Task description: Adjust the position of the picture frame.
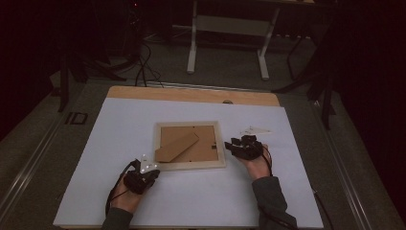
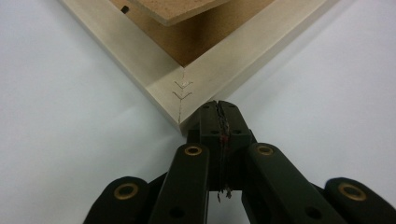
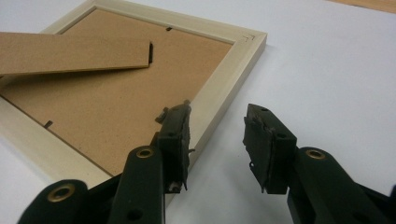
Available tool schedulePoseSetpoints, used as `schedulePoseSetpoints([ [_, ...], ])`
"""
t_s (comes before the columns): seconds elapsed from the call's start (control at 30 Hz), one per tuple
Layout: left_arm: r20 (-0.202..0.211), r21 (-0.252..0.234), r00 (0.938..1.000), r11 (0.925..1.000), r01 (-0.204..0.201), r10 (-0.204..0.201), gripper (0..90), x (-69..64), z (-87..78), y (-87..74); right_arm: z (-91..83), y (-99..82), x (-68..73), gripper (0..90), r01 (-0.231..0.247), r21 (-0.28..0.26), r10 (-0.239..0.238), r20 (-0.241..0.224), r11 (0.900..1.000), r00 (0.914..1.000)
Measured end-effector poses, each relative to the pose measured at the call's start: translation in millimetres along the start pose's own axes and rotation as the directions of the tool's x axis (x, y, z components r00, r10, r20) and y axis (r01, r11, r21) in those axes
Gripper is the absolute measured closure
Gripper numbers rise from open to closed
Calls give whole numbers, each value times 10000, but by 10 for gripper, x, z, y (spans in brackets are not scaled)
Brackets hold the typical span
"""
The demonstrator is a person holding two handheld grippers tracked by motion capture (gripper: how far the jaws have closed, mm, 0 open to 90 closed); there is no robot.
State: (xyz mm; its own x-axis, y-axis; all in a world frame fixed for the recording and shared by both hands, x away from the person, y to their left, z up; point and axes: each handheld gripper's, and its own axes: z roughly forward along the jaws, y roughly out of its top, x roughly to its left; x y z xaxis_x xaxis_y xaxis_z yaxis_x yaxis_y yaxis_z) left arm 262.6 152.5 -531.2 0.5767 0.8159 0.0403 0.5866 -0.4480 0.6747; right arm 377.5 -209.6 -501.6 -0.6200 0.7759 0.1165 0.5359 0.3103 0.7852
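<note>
A pale wooden picture frame point(image 1: 220, 143) lies face down in the middle of the white mat, its brown backing board point(image 3: 112, 107) up. A brown stand flap point(image 1: 177, 146) lies aslant across the backing. My left gripper point(image 2: 218, 109) is shut with nothing in it, its tip against the frame's near left corner point(image 2: 184, 91). In the high view the left gripper point(image 1: 153, 168) sits at that corner. My right gripper point(image 3: 217, 126) is open astride the frame's right rail point(image 3: 224, 79): one jaw over the backing, the other outside above the mat. From above, the right gripper point(image 1: 233, 146) is beside that rail.
The white mat point(image 1: 191, 201) covers most of a wooden table point(image 1: 191, 94). Beyond the table stands a white desk frame point(image 1: 227, 26), with cables point(image 1: 143, 67) on the dark floor. Bare mat lies on all sides of the frame.
</note>
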Motion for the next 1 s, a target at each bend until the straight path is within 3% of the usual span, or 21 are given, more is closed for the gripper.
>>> schedulePoseSetpoints([
  [0.27, -363, 32, 9992, 9999, 159, -158, 900, 116, 32, 29, 10, 9, 3, 592, 40, -10, -40, 35, 10000, 10000],
  [0.37, -222, -32, 9990, 9992, 392, -393, 900, 179, 33, 23, 13, 14, 1, 590, 33, 14, -33, 40, 10000, 10000],
  [0.47, -292, -270, 9989, 9990, 350, -358, 900, 218, -27, 9, 9, 15, 5, 598, 63, 16, -63, 11, 10000, 10000],
  [0.53, -113, -582, 9990, 9974, 419, -426, 900, 269, -103, 4, 13, 10, 10, 605, 114, 12, -114, 12, 9999, 9999],
  [0.67, -223, -1031, 9966, 9917, 763, -790, 900, 429, -229, 26, 18, -7, 11, 632, 150, 81, -150, 11, 9999, 9999],
  [0.87, -198, -1094, 9887, 9833, 1453, -1484, 900, 706, -156, 114, 43, -39, 59, 760, 298, 226, -302, 208, 9993, 9993],
  [1.0, -360, -773, 9885, 9866, 1440, -1471, 900, 785, -10, 159, 72, -68, 106, 870, 421, 338, -431, 312, 9985, 9986],
])
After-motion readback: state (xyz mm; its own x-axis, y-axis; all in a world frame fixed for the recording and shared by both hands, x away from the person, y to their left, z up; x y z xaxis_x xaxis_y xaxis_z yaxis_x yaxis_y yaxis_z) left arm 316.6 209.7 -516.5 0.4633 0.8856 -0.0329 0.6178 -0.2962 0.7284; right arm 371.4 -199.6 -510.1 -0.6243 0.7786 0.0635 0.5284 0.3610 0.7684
